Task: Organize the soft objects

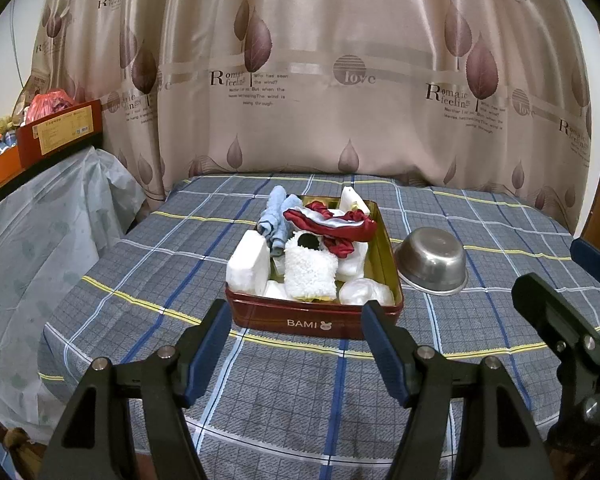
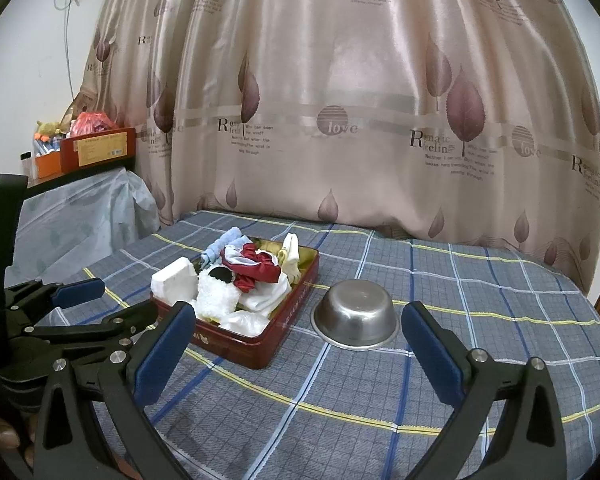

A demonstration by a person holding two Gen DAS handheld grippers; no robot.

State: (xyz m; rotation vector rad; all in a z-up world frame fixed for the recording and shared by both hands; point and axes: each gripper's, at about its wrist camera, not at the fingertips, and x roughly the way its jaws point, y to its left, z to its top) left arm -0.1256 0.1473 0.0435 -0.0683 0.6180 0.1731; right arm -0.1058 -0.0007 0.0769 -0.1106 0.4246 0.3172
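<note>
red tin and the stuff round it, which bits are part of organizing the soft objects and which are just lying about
Part of the job:
- red tin
- blue cloth
- red fabric
- white fluffy piece
- white blocks and bags
- left gripper and right gripper, jaws open and empty

Likely lying about:
- upturned steel bowl, though it may be meant as a container
- boxes on the side shelf
- curtain

The back is closed off by a beige satin curtain (image 1: 320,80) printed with mauve leaves. A shelf (image 1: 40,160) at the left is draped in clear plastic (image 1: 48,220); a white wall (image 2: 28,60) is seen beyond.
</note>
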